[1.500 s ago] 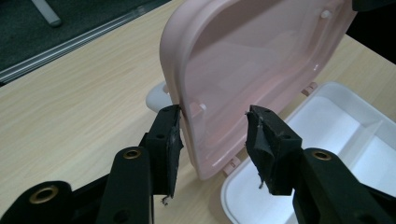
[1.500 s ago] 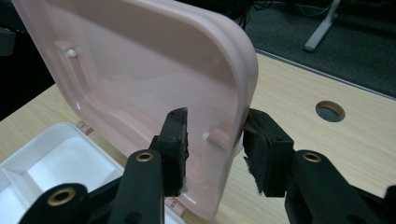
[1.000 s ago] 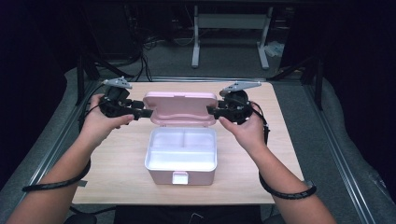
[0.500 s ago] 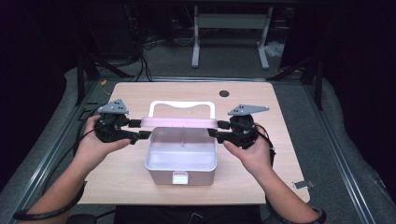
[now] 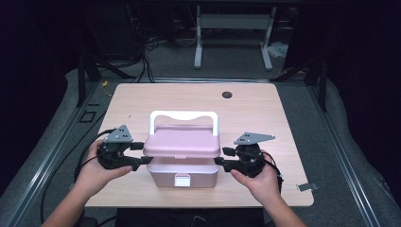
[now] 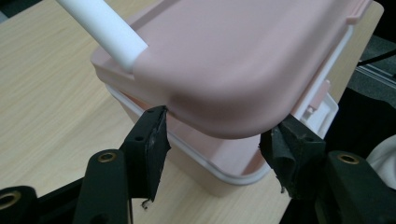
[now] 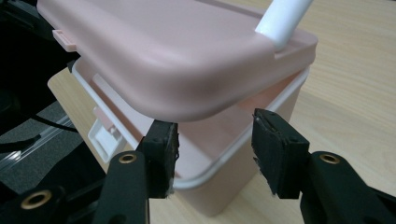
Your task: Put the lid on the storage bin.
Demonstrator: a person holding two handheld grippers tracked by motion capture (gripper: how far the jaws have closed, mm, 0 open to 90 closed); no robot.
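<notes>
Pink lid (image 5: 182, 141) sits askew on the box (image 5: 183, 171), lower centre of the table (image 5: 265, 113), front edge raised. Left gripper (image 5: 137, 153) and right gripper (image 5: 226, 158) flank its ends. Both sets of jaws stand wide, just opened further, lid corners between pads, apparently unclamped.

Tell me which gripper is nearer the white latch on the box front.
Roughly equal, the right slightly nearer. The left gripper flanks the pink lid's left end; the right gripper flanks its right end, sitting a little lower, closer to the latch.
</notes>
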